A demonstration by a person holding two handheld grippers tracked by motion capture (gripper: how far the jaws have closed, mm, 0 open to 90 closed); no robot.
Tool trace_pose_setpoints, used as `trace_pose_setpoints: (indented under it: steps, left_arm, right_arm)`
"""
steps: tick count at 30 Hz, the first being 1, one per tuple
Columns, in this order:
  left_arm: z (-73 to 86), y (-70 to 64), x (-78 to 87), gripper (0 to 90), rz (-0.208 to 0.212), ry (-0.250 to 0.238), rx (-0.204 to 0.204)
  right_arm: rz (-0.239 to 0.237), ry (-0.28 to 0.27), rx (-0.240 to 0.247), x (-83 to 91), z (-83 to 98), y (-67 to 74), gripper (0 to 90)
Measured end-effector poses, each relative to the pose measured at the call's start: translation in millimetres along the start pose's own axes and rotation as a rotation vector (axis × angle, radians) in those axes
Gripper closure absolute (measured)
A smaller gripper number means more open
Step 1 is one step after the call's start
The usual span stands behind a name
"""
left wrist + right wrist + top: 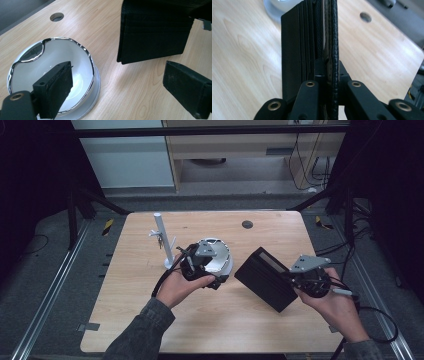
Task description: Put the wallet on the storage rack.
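Nearest, the right gripper (295, 279) has its fingers (312, 87) clamped on 1 edge of the black folded leather wallet (265, 277), held off the light wooden table (215, 325). The left gripper (207, 270) hangs over the white chrome-rimmed bowl (50, 62), fingers (56, 87) wide and holding nothing. Beyond, bare wood reaches the far edge.

Black leather wallet (265, 277), rectangular, w/ stacked card pockets; seen edge-on in right gripper view (312, 37) layers gape a little. Held clear above the wooden bench (210, 325), tilted, one end pinched by right gripper (300, 279). In left gripper view (155, 30) it hangs over the bench, right of centre
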State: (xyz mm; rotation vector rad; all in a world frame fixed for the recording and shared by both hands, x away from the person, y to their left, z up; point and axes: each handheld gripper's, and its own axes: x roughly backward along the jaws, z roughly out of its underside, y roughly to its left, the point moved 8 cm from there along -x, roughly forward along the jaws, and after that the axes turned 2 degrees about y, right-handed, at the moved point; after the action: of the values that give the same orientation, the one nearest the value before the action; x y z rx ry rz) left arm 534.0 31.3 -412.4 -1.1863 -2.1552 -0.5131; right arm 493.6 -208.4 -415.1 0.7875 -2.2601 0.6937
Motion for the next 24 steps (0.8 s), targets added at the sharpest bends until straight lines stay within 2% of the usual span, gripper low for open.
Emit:
trace_pose_setpoints:
  steps: [6,15,24]
  left_arm:
    - [-2.6,-1.5,2.0,8.0,0.004,-0.006,-0.016]
    - [-7.1,1.4,6.2,7.9,0.021,-0.018,-0.015]
    - [-7.6,2.5,13.0,7.9,0.043,-0.037,-0.018]
  right_arm:
    - [0.009,-0.081,-0.009,8.2,-11.1,-1.1,84.8]
    - [0.032,-0.143,-0.017,7.4,-19.9,-4.0,84.8]
    - [0.026,-0.193,0.000,4.0,-31.6,6.9,84.9]
